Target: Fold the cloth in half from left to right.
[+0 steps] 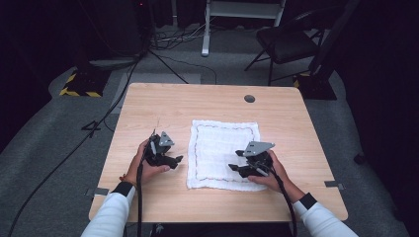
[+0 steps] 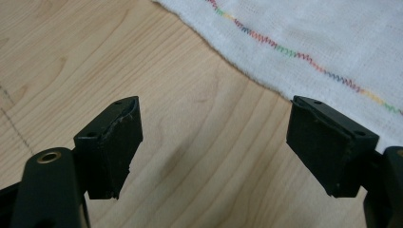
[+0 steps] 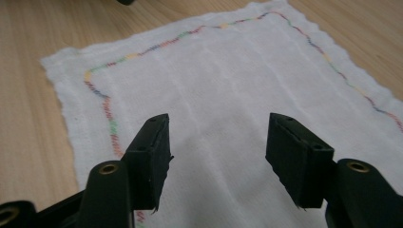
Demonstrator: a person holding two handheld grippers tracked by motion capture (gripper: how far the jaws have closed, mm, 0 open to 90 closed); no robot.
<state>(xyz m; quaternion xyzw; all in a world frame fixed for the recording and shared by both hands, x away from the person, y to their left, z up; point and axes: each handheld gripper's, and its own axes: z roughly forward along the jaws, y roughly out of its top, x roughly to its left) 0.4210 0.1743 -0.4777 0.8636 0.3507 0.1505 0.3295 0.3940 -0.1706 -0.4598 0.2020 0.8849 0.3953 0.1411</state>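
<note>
A white cloth point(image 1: 223, 152) with a rainbow-stitched border lies flat on the wooden table point(image 1: 148, 108), right of centre. My left gripper point(image 1: 179, 160) rests over bare wood just left of the cloth, jaws open and empty. In the left gripper view the cloth's edge point(image 2: 304, 38) runs past the open fingers point(image 2: 114, 142). My right gripper point(image 1: 233, 169) hovers over the cloth's near right part, open with nothing in it. The right gripper view looks along the cloth point(image 3: 214, 95) between the spread fingers point(image 3: 152, 152).
A round cable hole point(image 1: 249, 98) sits near the table's far edge. Beyond the table stand a black chair point(image 1: 286, 42) and a white frame point(image 1: 237, 15), with cables on the grey floor. Tape tabs mark the table's left point(image 1: 100, 191) and right point(image 1: 332, 183) edges.
</note>
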